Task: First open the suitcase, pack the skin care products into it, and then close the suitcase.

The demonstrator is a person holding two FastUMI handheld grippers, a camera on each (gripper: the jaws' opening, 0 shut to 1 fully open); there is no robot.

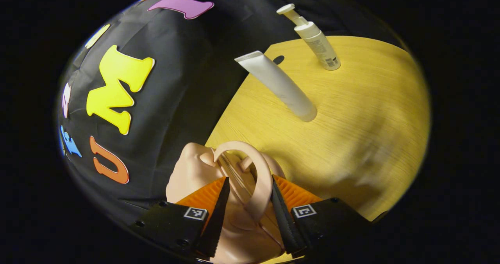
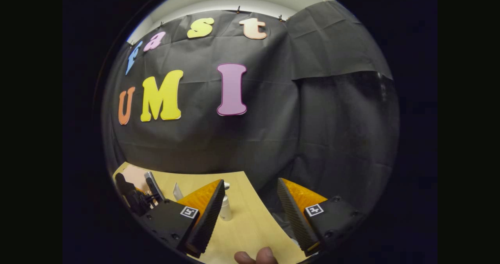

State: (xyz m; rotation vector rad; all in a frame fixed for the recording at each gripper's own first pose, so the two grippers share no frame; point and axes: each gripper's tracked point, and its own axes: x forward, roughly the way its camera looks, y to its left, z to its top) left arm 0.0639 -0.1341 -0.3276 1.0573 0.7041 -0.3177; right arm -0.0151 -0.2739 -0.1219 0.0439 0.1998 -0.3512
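The peach suitcase lies at the near edge of the yellow wooden table. Its curved handle stands between the fingers of my left gripper. The handle touches the right-hand finger, with a gap on the other side, so the jaws are open around it. Farther off, a white tube and a white pump bottle stand upright. My right gripper hangs open above the table's corner, holding nothing. From it I see the pump bottle, the tube, the suitcase and the left gripper.
The black cloth wall runs close behind the table's back and side edges. A small dark oval mark lies on the tabletop near the tube. A person's fingertips show below my right gripper. Bare tabletop spreads beside the two products.
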